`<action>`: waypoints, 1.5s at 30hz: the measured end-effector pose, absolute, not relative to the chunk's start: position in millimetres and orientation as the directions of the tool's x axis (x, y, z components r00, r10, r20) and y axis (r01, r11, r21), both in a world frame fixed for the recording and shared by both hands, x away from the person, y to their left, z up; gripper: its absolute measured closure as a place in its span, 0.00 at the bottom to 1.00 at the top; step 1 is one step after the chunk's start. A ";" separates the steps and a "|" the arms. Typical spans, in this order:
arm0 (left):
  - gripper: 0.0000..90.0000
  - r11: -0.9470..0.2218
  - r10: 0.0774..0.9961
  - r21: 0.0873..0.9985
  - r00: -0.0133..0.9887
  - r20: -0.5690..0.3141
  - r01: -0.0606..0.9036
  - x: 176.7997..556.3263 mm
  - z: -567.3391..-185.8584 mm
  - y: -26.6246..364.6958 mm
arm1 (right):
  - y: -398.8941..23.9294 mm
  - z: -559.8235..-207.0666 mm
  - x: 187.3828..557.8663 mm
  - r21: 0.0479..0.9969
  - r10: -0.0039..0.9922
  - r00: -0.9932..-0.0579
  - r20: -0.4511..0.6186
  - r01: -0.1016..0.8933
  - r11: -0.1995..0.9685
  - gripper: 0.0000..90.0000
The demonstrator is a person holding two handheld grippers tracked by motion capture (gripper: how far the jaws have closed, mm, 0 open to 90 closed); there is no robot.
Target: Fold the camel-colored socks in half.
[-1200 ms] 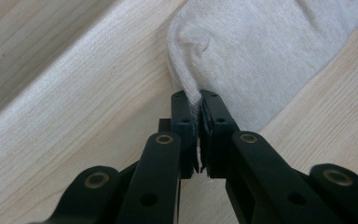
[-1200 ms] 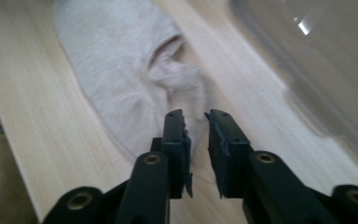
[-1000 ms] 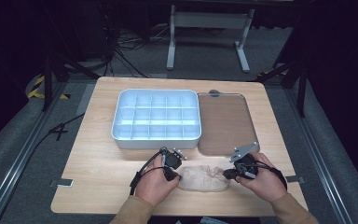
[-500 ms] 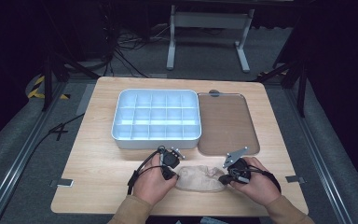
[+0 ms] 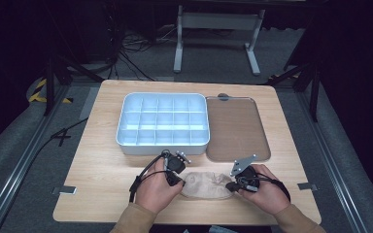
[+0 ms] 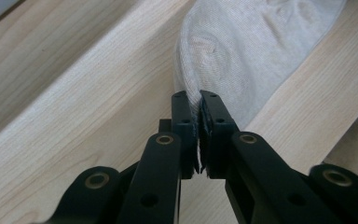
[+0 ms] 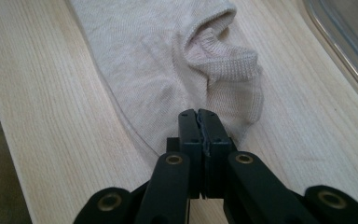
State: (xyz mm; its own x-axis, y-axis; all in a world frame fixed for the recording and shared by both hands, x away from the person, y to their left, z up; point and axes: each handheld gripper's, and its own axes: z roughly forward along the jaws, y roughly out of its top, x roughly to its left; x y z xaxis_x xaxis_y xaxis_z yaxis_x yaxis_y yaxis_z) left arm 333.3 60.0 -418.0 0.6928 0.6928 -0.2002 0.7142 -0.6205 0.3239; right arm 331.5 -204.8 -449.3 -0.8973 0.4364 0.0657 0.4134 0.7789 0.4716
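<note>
Fingers (image 6: 182,121) pinch soft ribbed beige sock (image 5: 206,184), both ends.

No readable text, labels, brands or numbers — none on table, tray, cloth or divided box

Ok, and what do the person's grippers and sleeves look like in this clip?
Both grippers are black, each with two flat jaws on arms fastened by brass-coloured rivets. The left gripper trails a black cable that loops over the table. The right gripper carries a grey three-cornered plate on top. The sleeves are tan.
</note>
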 end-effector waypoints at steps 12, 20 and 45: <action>0.95 -0.624 0.676 0.353 0.709 -0.203 0.696 332.1 -399.9 57.9 | -201.4 -451.1 329.3 0.491 0.418 -0.908 0.037 0.380 0.784 0.99; 0.95 -0.633 0.672 0.336 0.710 -0.209 0.698 333.8 -394.5 52.3 | -206.8 -450.7 324.1 0.553 0.427 -0.903 0.047 0.379 0.742 1.00; 0.95 -0.674 0.621 0.340 0.753 -0.220 0.655 336.2 -380.1 26.2 | -202.3 -464.0 324.5 0.598 0.460 -0.885 0.065 0.404 0.692 1.00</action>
